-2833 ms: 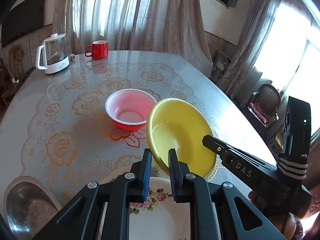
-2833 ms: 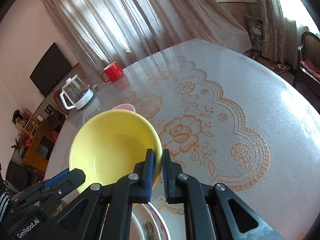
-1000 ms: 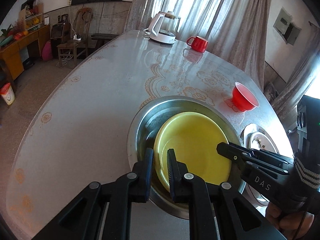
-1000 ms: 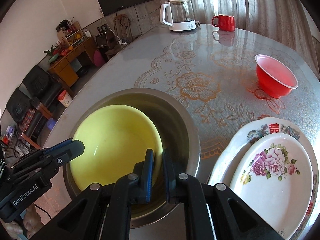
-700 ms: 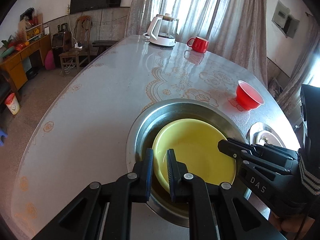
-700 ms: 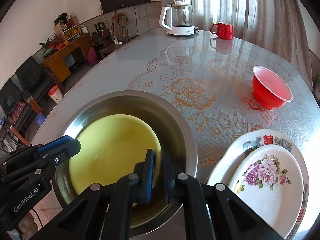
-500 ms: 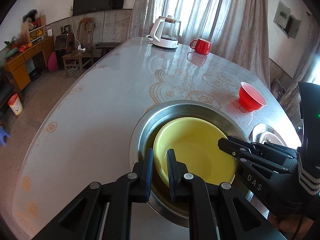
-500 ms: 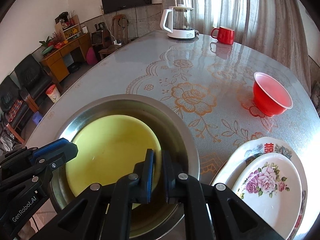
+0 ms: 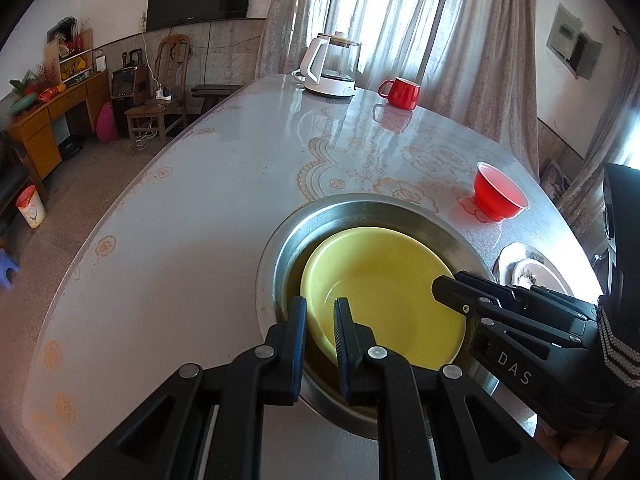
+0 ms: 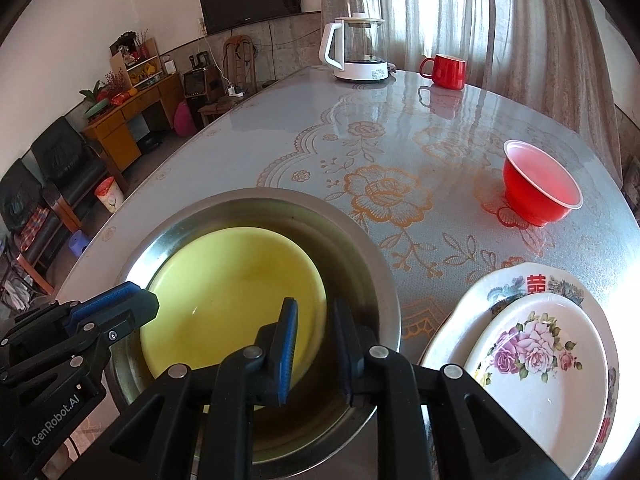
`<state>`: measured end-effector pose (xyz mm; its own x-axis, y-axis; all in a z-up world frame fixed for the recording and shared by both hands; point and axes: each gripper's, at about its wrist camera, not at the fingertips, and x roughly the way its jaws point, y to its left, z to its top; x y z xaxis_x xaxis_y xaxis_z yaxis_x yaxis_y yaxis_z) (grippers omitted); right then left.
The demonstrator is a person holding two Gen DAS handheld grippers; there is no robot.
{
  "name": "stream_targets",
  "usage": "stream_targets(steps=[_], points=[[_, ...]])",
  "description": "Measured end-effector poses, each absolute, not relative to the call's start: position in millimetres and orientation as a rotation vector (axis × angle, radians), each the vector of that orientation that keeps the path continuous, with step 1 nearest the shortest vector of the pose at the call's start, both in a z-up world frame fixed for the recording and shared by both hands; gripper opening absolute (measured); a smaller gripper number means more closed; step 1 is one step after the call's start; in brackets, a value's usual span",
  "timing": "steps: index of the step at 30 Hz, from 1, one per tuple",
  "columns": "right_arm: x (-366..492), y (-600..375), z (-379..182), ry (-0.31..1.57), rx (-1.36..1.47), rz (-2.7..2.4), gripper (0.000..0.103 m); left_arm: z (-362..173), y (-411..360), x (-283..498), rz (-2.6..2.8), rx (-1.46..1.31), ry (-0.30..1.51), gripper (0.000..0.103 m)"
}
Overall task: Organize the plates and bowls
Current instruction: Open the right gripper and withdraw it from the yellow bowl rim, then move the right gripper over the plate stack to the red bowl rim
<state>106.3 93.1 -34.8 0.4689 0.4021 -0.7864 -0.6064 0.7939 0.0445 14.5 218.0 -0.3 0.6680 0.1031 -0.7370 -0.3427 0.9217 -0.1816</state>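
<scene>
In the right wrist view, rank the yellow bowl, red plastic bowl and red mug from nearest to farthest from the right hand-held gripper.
1. Yellow bowl, at the right hand-held gripper, inside the steel basin.
2. Red plastic bowl, mid-table, right.
3. Red mug, far edge by the curtains.

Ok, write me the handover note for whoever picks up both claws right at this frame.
Left claw: shut on the near rim of the round yellow plastic bowl.
Right claw: jaws opening, the yellow bowl's rim between them, pads coming off it.
Yellow bowl sits inside the large round steel basin.
Small red plastic bowl stands alone on the table.
Two white floral oval plates are stacked beside the basin.
Done: yellow bowl nested in basin, plates stacked.
Left: release the left claw, then likely nest the red bowl.
</scene>
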Motion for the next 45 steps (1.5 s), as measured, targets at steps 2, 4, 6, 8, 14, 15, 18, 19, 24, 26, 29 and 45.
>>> stream_targets(steps=[2, 4, 6, 8, 14, 15, 18, 19, 24, 26, 29, 45], points=[[104.7, 92.2, -34.0, 0.884, -0.252, 0.625, 0.017, -0.2, 217.9, 14.2, 0.257, -0.321, 0.802, 0.014], [102.8, 90.2, -32.8, 0.879, -0.245, 0.625, 0.018, 0.0, 216.5, 13.5, 0.257, -0.322, 0.8, 0.014], [101.5, 88.4, -30.6, 0.875, -0.237, 0.624, 0.02, 0.1, 215.5, 13.3, 0.256, -0.322, 0.8, 0.014], [100.3, 86.3, -28.7, 0.871, -0.232, 0.621, 0.022, 0.2, 214.9, 13.1, 0.256, -0.322, 0.801, 0.014], [97.8, 77.1, -22.9, 0.863, -0.197, 0.618, 0.022, 1.3, 213.4, 11.2, 0.258, -0.324, 0.8, 0.016], [97.0, 75.9, -21.9, 0.862, -0.194, 0.618, 0.023, 1.6, 212.7, 11.0, 0.258, -0.324, 0.8, 0.016], [94.7, 71.5, -19.6, 0.861, -0.178, 0.621, 0.023, 3.1, 211.7, 9.6, 0.261, -0.318, 0.797, 0.017], [94.0, 69.8, -18.7, 0.86, -0.173, 0.621, 0.024, 4.2, 211.0, 9.0, 0.261, -0.316, 0.794, 0.017], [90.1, 60.1, -12.4, 0.841, -0.15, 0.618, 0.027, 10.2, 205.4, 8.3, 0.256, -0.304, 0.786, 0.019], [89.5, 55.1, -9.4, 0.836, -0.134, 0.619, 0.027, 12.6, 202.9, 8.1, 0.253, -0.299, 0.782, 0.019], [89.0, 47.8, -5.3, 0.827, -0.115, 0.615, 0.027, 15.9, 198.3, 7.9, 0.245, -0.286, 0.778, 0.019], [116.8, -16.9, 4.1, 0.828, 0.023, 0.499, 0.028, 32.4, 158.0, 30.3, 0.165, -0.178, 0.779, 0.02]])
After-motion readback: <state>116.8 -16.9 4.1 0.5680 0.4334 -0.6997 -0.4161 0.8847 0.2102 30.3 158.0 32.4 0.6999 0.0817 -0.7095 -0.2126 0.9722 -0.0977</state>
